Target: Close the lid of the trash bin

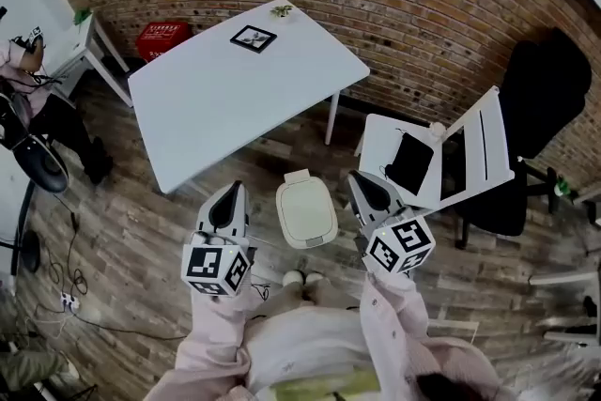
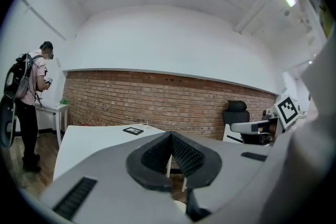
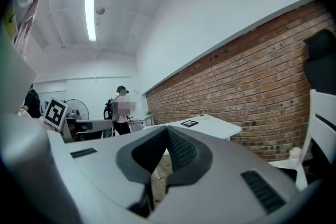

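In the head view a small cream trash bin (image 1: 306, 213) stands on the wooden floor just ahead of my feet, and its lid lies flat on top. My left gripper (image 1: 228, 194) hangs to the bin's left and my right gripper (image 1: 361, 183) to its right. Both are raised above the bin and apart from it. In the left gripper view the left gripper (image 2: 170, 137) points level towards the brick wall, pads together with nothing between them. In the right gripper view the right gripper (image 3: 168, 132) is likewise shut and empty. Neither gripper view shows the bin.
A white table (image 1: 235, 89) with a small picture frame (image 1: 253, 38) stands beyond the bin. A white folding chair (image 1: 451, 155) carrying a black pouch (image 1: 410, 162) is at the right, with a black office chair (image 1: 540, 108) behind it. A red basket (image 1: 161, 39) and a person (image 1: 28, 61) are at the far left.
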The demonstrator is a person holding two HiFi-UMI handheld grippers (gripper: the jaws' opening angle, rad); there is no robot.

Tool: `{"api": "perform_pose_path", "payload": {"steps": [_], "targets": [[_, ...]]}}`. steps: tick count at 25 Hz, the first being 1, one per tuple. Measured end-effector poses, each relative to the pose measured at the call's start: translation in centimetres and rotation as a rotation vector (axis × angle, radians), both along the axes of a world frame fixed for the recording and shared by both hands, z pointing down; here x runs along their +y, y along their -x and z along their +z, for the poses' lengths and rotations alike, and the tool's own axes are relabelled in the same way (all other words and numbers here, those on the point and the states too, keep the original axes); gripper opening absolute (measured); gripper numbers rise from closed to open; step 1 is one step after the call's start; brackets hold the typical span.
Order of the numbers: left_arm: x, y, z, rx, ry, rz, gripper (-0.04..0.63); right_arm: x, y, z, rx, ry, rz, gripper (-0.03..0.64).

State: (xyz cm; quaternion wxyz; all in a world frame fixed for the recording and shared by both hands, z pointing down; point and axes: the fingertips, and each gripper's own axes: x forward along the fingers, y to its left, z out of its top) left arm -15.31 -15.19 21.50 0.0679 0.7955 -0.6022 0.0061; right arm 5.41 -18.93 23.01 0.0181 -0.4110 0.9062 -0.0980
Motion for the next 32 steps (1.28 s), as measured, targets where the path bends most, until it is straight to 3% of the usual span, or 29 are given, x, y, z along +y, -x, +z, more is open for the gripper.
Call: {"api": "perform_pose_path", "payload": {"steps": [10, 17, 32], "targets": [[0.3, 0.7, -2.0, -0.015, -0.048, -0.017, -0.006, -0.3, -0.6, -2.4, -0.003, -0.054, 0.022, 0.005], [0.6, 1.0, -1.5, -0.048, -0.038, -0.021, -0.008, -0.1, -0.5, -3.2, -0.006, -0.077, 0.032, 0.005], [1.7, 2.3, -1.1, -0.041, -0.026, -0.058, -0.006, 0.1, -0.7, -2.5, -0.006, -0.065, 0.044, 0.005]]}}
